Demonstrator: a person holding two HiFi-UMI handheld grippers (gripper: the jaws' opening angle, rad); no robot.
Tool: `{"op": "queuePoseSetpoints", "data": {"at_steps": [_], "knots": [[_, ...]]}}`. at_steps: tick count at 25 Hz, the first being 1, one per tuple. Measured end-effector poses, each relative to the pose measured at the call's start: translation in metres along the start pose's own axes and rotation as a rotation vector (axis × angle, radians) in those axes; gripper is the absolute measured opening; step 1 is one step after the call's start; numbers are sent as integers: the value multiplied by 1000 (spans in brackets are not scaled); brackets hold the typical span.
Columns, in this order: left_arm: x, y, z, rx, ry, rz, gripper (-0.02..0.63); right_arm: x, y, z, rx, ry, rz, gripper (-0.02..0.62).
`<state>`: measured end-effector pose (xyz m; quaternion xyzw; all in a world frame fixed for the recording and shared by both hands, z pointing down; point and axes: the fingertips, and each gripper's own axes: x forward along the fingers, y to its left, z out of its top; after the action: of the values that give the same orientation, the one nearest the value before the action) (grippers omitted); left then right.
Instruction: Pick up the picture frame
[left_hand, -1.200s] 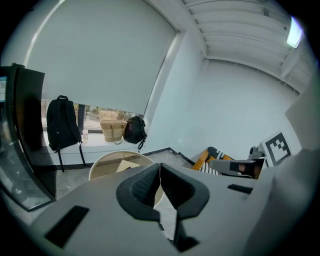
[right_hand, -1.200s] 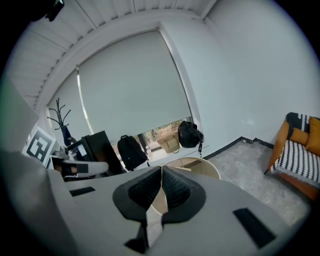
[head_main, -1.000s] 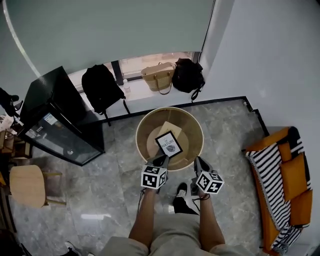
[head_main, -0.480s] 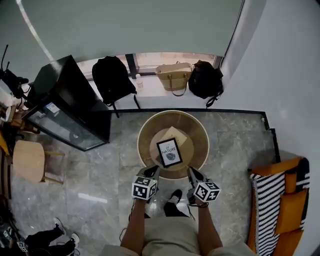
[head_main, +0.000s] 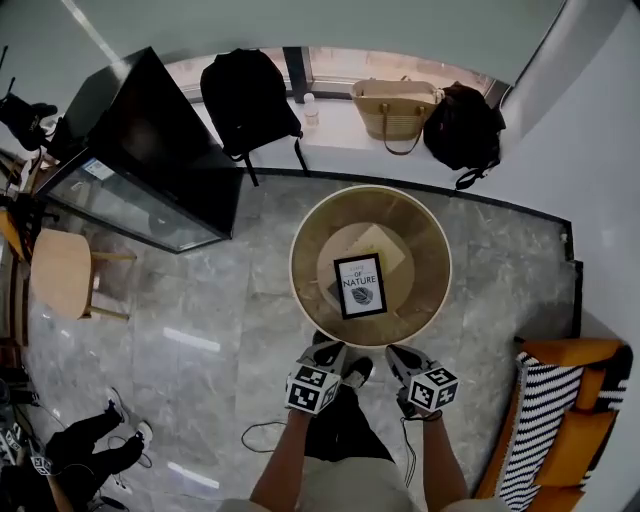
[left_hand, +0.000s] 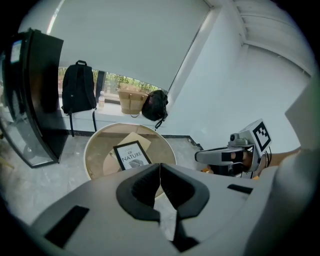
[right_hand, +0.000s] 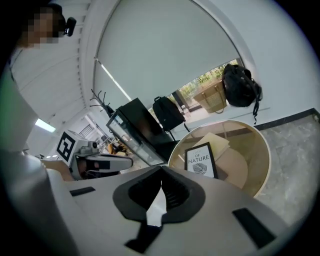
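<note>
The picture frame (head_main: 361, 286), black with a white "NATURE" print, lies flat inside the round wooden table (head_main: 306, 232) with a raised rim, on top of a beige sheet (head_main: 378, 243). My left gripper (head_main: 327, 353) and right gripper (head_main: 396, 353) hover side by side just short of the table's near rim, both shut and empty. In the left gripper view the frame (left_hand: 132, 155) lies beyond the closed left gripper (left_hand: 160, 165). The right gripper view shows the frame (right_hand: 201, 161) ahead and to the right of the closed right gripper (right_hand: 161, 171).
A black glass-fronted cabinet (head_main: 140, 150) stands at the left. A black backpack (head_main: 247, 95), a woven bag (head_main: 393, 105) and a black bag (head_main: 462, 125) sit on the window ledge. There is a wooden stool (head_main: 60, 273) at far left and an orange sofa (head_main: 570, 410) at right.
Both grippers have sunk and drawn back from over the table's near edge to just in front of its rim. The frame has not moved.
</note>
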<state>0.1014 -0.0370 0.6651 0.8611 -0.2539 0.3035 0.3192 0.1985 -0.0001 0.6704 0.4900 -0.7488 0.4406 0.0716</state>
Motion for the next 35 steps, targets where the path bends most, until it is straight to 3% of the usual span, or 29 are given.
{"op": "queuePoseSetpoints", "data": {"at_steps": [4,10,16,20,28,35], "knots": [[41,26,-23,-19,30,-54,20,42,-30,-15,-9,52,6,34],[114,42,-48,-31,96,-132,20,65,-96,-32,23,98,-83,34],[168,76,-58,-25,128,-137,20,101,-154,-52,107,116,-173,34],[186,92,-62,-31,149,-142,20,120,-160,-62,132,171,-112,34],[212,132,-59,-52,167,-103,20,165,-201,-62,186,203,-86,35],[226,143,-60,-92,184,0,20,183,-225,-49,188,261,-15,35]]}}
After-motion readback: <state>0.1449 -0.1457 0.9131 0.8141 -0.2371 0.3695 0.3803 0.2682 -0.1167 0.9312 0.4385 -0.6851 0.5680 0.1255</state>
